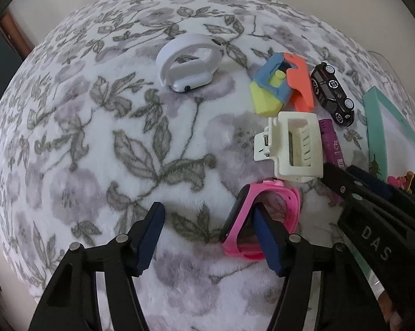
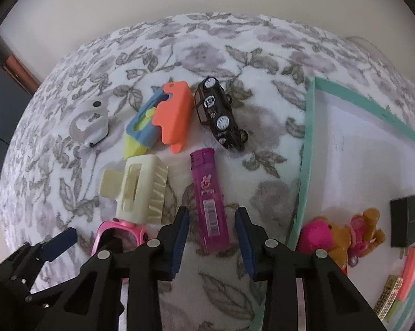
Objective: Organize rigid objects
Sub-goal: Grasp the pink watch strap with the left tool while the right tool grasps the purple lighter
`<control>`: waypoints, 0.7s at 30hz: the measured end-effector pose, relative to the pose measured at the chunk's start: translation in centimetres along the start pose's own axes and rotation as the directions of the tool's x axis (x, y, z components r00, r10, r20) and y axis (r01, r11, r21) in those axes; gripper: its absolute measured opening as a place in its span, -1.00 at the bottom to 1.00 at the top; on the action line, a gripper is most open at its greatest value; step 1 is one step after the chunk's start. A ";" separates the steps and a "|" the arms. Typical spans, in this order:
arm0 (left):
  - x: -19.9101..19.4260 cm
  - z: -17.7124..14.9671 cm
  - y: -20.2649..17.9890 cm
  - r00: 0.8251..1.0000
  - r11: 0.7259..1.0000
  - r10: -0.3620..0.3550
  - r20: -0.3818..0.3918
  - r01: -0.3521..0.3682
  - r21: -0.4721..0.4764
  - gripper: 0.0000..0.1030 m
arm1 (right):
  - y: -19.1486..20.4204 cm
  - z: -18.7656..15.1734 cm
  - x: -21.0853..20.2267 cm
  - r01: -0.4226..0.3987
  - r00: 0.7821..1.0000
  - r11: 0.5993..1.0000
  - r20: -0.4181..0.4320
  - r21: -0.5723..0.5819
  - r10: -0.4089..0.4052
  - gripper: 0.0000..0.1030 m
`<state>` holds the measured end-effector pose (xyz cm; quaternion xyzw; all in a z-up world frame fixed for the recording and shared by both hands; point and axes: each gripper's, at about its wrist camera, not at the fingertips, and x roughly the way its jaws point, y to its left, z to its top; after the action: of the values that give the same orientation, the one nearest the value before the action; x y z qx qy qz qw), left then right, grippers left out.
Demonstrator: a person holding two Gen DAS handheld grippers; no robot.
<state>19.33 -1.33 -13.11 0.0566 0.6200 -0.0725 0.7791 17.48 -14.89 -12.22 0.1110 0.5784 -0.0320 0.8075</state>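
A pink watch [image 1: 243, 220] lies on the floral blanket. My left gripper [image 1: 210, 237] is open: one finger sits inside the strap loop, the other stands well clear on the blanket. The same watch [image 2: 137, 233] shows partly behind my left gripper [image 2: 86, 241] in the right wrist view. A purple lighter [image 2: 210, 201] lies lengthwise with its near end between the fingers of my right gripper [image 2: 213, 241]. A thin gap shows on both sides, so the pads do not press on it. From the left wrist view, the right gripper [image 1: 342, 169] covers the near end of the lighter [image 1: 331, 138].
Beyond the grippers lie a cream hair claw [image 2: 141, 187], an orange, blue and yellow toy [image 2: 166, 115], a black toy car [image 2: 219, 115] and a white ring-shaped gadget [image 2: 90, 127]. A teal-rimmed tray [image 2: 306, 151] at the right holds plush toys [image 2: 342, 234] and a black charger [image 2: 406, 218].
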 end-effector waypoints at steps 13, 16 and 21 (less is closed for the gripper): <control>-0.7 0.8 -1.5 0.999 0.998 -0.017 0.029 0.016 0.053 -0.33 | 0.6 0.2 0.3 0.042 0.999 0.998 0.015 -0.048 -0.042 -0.56; -0.7 0.7 -2.2 0.999 0.997 -0.020 0.034 0.017 0.077 -0.53 | 0.3 -0.1 0.0 0.037 0.999 0.998 0.013 -0.044 -0.036 -0.58; -0.6 0.7 -2.9 0.999 0.996 -0.014 0.046 0.010 0.090 -0.62 | 0.1 -0.6 -0.2 0.017 1.000 0.999 0.003 -0.027 -0.017 -0.58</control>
<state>19.38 -4.24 -12.39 0.0861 0.5981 -0.1064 0.7896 16.91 -14.69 -12.18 0.0950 0.5786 -0.0312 0.8095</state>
